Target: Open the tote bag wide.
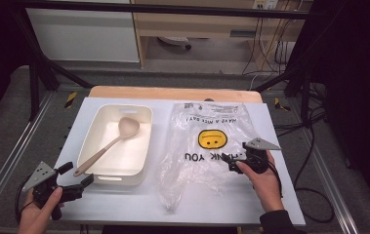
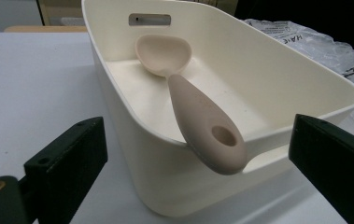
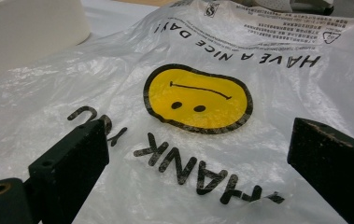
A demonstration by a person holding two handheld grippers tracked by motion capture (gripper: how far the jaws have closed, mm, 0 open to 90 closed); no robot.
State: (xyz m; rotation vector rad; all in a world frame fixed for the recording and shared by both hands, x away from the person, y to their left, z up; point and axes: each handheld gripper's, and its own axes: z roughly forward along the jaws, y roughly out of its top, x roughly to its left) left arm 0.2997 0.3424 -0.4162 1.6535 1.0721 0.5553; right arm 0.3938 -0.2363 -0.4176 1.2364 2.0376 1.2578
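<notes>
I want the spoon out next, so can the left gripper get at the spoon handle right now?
Probably yes. The left gripper is open, and the spoon handle sticks out over the bin's rim right ahead of it, with nothing between.

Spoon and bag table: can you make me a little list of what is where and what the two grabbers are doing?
spoon: lies slanted in the cream tub, handle end over the near rim
plastic bag: clear, flat on the white table, yellow smiley, right of the tub
left gripper: open, near the spoon handle, holding nothing
right gripper: open, over the bag's right part, holding nothing
</notes>
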